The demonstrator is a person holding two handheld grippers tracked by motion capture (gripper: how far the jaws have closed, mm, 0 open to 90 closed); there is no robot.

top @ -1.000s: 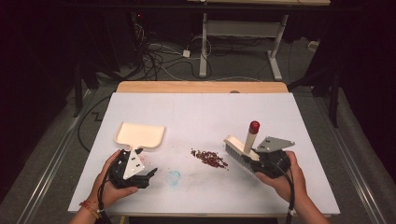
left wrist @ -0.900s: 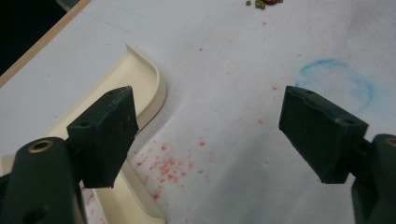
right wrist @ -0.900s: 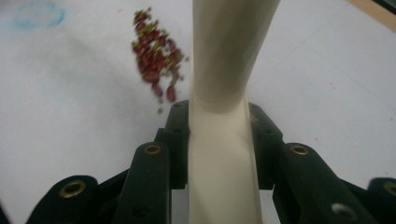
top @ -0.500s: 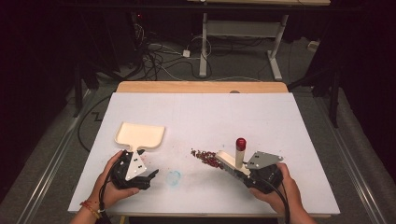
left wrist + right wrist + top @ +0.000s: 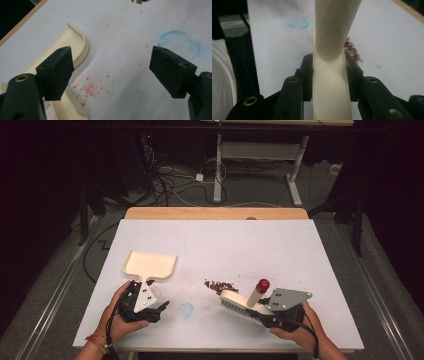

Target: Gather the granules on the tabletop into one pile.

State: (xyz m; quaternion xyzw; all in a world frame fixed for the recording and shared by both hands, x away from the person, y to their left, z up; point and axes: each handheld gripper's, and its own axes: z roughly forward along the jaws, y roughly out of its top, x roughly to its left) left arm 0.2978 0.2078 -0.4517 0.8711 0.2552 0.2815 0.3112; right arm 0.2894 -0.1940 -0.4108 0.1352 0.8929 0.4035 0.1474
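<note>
While right gripper (image 5: 260,310) clamps brush (image 5: 239,301), crumbs (image 5: 220,285) (near dustpan (image 5: 150,265)) lie beside left gripper (image 5: 162,309), jaws apart.

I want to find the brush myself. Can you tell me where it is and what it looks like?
Look at the white table, then at its near right part, where the right gripper is shut on something cream. That is the brush, lying just right of the little pile of red crumbs. Unlike the flat cream dustpan on the left, it has bristles underneath and a handle with a red tip.
</note>
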